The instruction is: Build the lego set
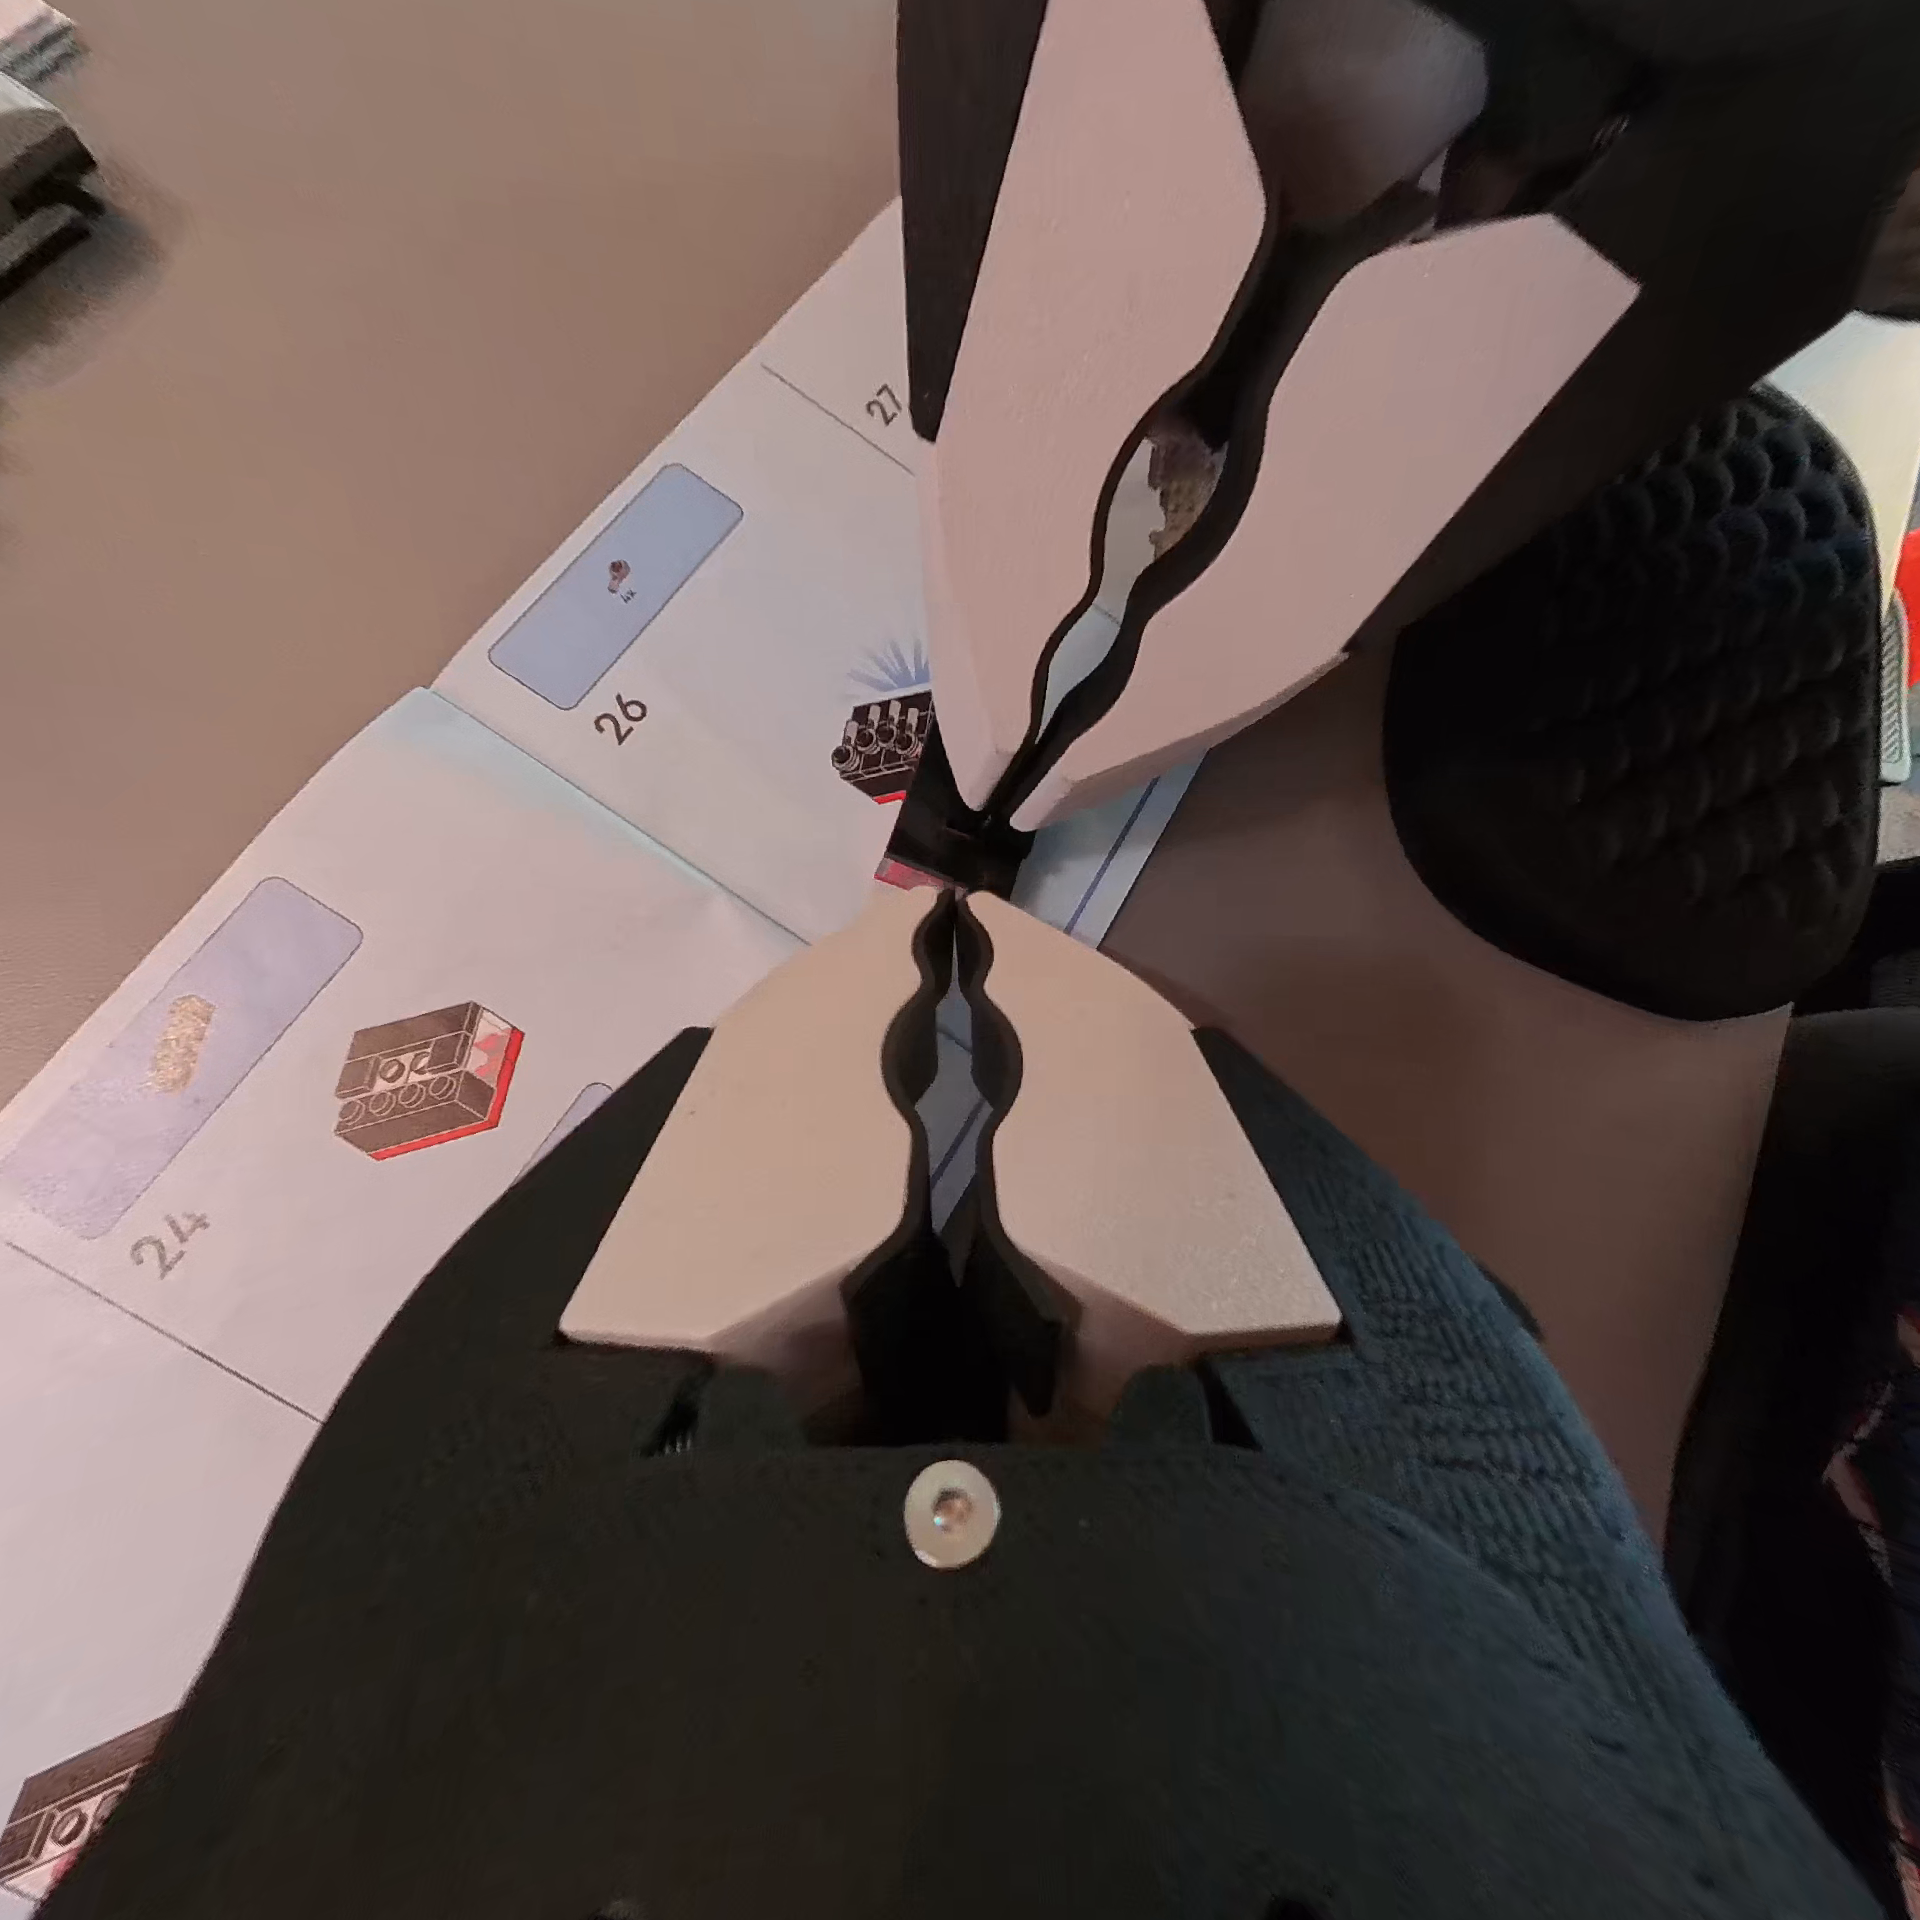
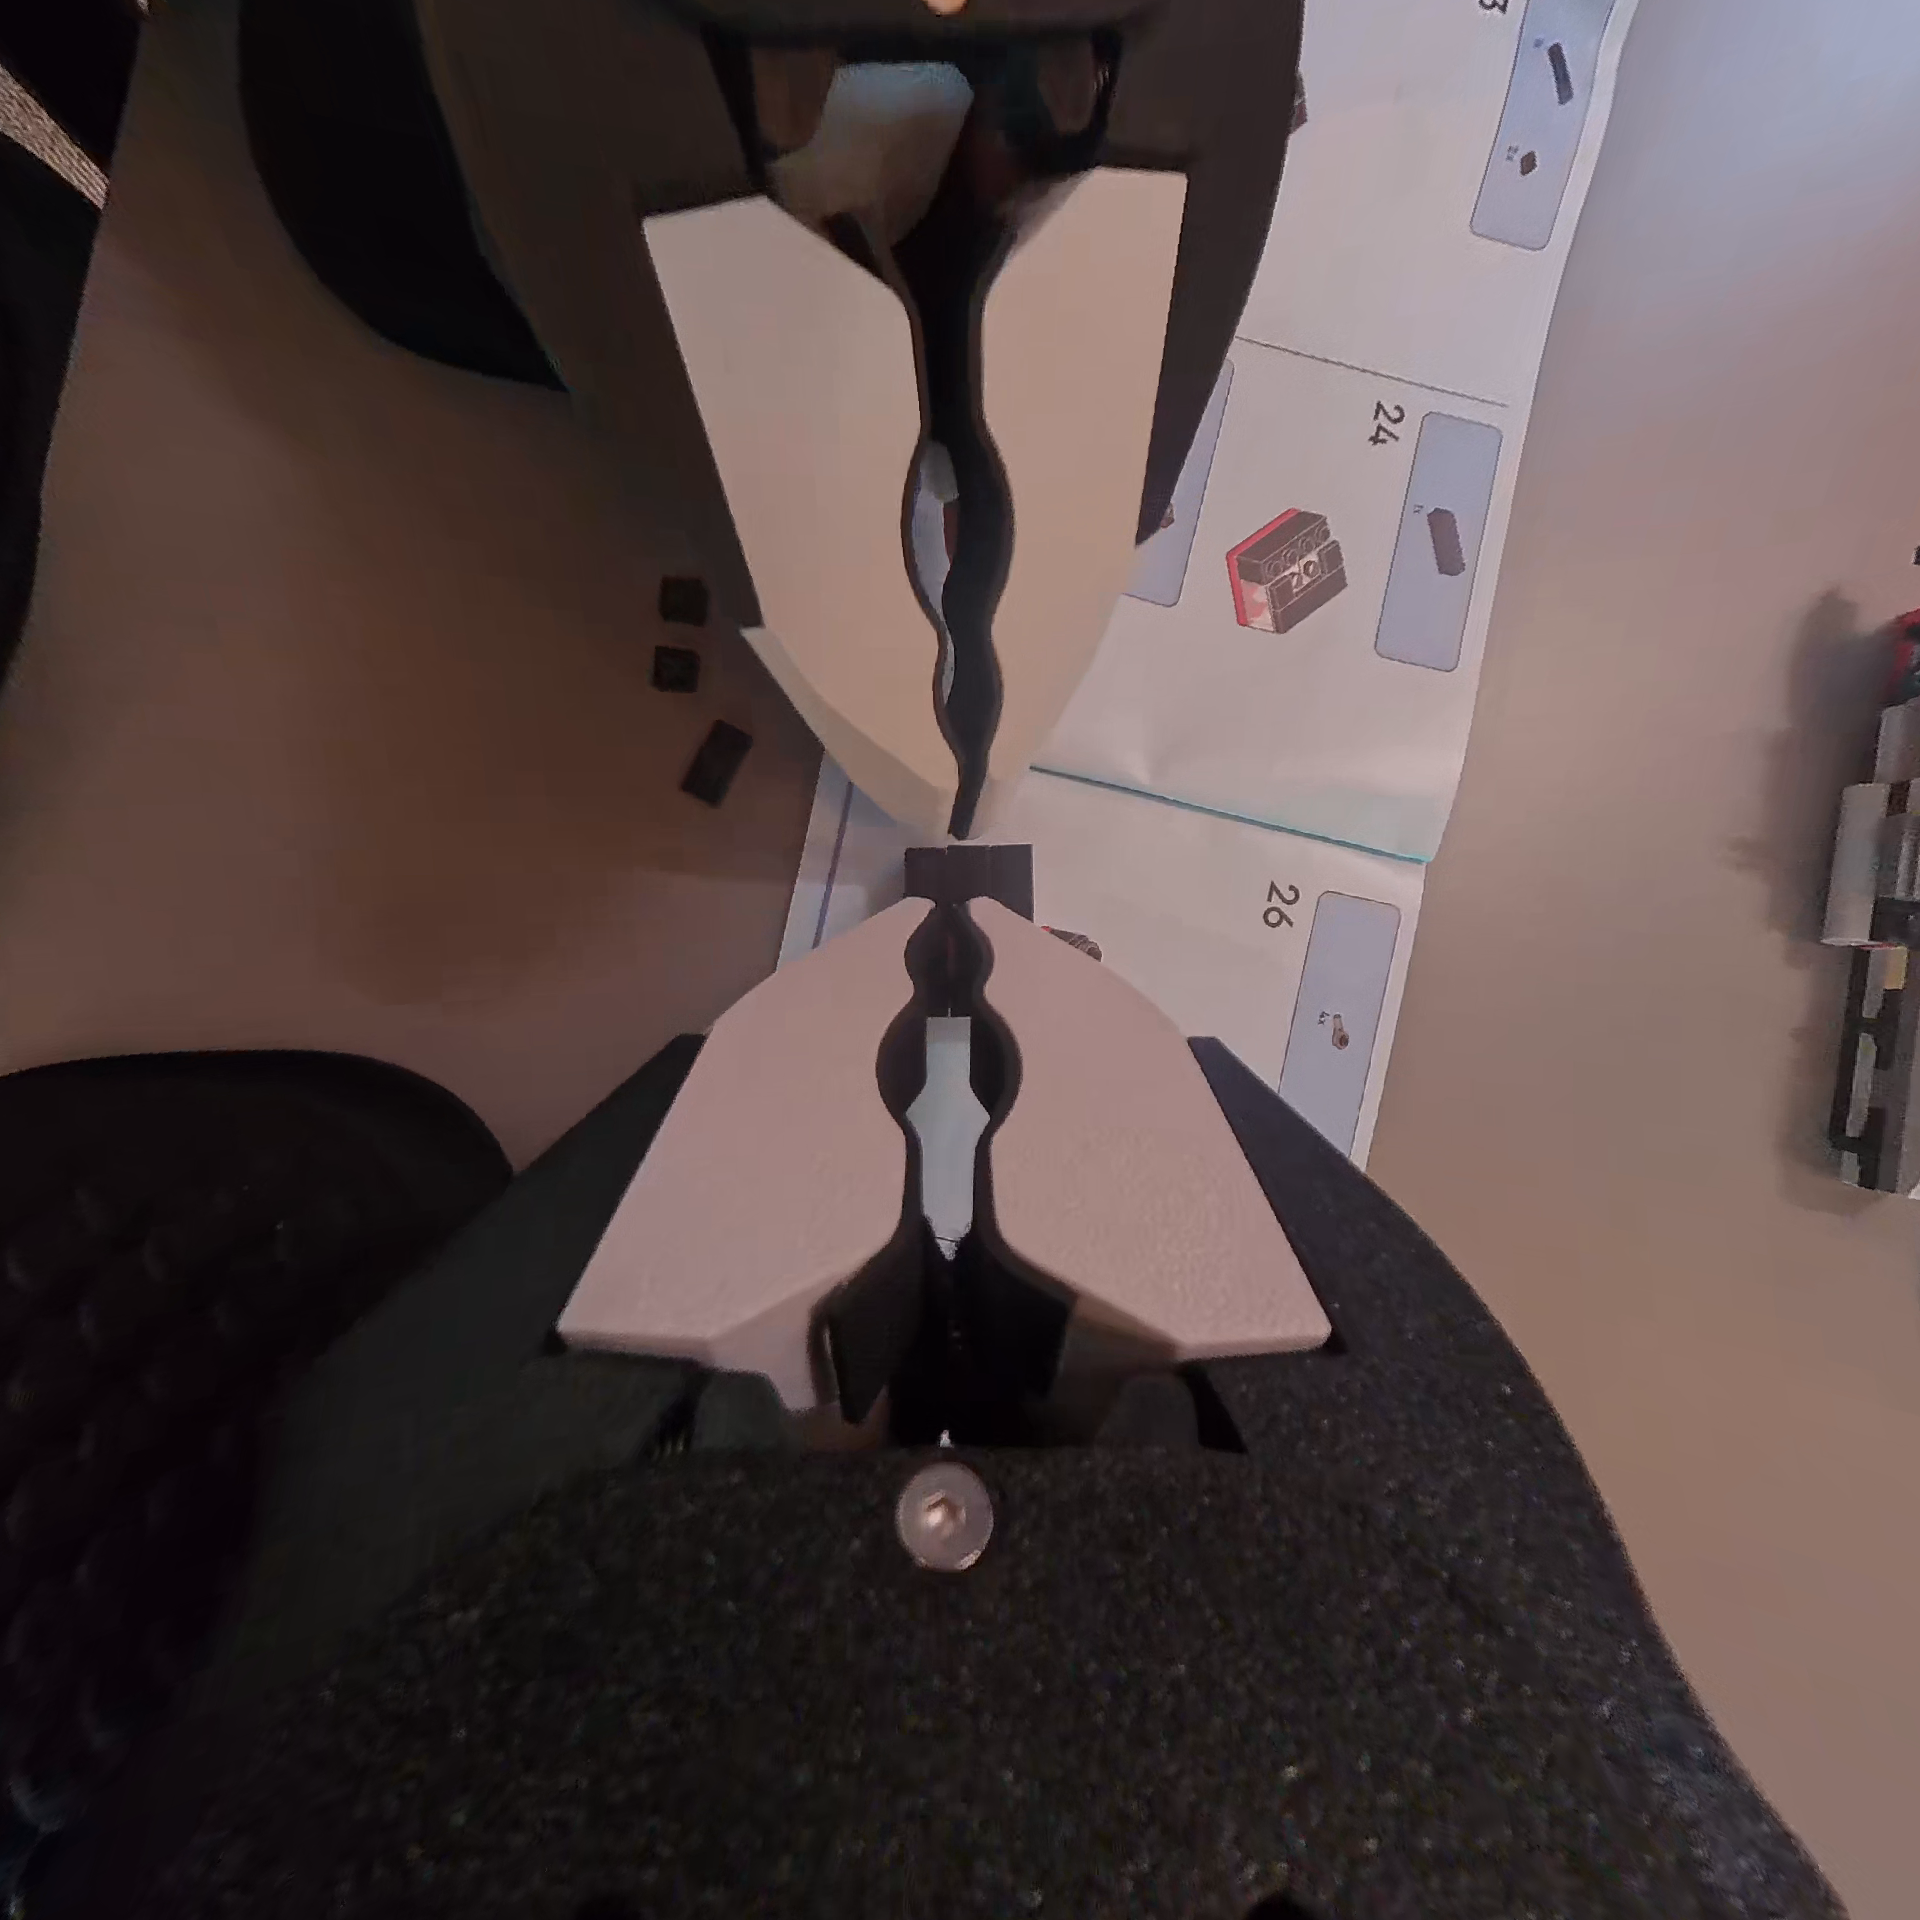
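Both grippers' fingers closed tip-to-tip, right gripper [image 2: 951, 914] pinching black lego piece [image 2: 968, 871], left gripper [image 1: 954, 904] grip hidden

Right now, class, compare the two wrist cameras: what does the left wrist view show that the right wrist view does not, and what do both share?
Only the left wrist view shows the black textured cushion at the right.

Only the right wrist view shows three loose black pieces on the table and a grey and black partial build at the right edge.

Both show the open instruction booklet, the left gripper and right gripper meeting tip to tip, and a small black Lego piece between them.
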`<state>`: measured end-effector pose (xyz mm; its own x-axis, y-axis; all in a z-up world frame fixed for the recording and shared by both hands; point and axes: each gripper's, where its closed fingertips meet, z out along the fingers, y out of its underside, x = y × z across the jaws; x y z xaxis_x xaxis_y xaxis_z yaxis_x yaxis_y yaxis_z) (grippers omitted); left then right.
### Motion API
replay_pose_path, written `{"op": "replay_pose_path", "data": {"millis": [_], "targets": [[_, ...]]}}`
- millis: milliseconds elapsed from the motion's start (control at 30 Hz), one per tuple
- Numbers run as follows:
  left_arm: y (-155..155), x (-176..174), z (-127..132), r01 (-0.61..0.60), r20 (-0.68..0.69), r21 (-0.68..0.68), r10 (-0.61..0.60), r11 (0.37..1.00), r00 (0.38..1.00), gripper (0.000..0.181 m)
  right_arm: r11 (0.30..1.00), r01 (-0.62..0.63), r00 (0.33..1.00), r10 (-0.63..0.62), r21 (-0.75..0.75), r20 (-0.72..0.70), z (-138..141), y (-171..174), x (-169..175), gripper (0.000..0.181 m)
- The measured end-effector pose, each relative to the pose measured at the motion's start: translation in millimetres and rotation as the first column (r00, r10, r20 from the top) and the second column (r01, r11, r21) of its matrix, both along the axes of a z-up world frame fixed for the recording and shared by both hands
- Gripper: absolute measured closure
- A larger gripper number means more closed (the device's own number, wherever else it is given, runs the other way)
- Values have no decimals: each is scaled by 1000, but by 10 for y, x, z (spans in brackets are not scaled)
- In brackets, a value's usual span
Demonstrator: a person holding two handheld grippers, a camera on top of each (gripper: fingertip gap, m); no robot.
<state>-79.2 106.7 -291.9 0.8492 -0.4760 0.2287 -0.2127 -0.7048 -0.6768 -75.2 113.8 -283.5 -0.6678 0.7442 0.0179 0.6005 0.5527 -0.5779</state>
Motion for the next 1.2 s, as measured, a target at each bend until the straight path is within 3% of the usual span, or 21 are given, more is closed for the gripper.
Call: {"op": "replay_pose_path", "data": {"millis": [367,933,1200], "targets": [[-14,11,-73,7,9,-51,-7,999,1000,181,998,43,997,-46,54,65,-13,0,-5,179],[-13,3,-84,-5,73,-62,10,998,997,181,953,37,969,-108,300,224,-37,4,-7,179],[-24,18,-65,1,125,-68,7,998,992,181,953,25,954,-113,301,277,-46,-5,-15,179]]}}
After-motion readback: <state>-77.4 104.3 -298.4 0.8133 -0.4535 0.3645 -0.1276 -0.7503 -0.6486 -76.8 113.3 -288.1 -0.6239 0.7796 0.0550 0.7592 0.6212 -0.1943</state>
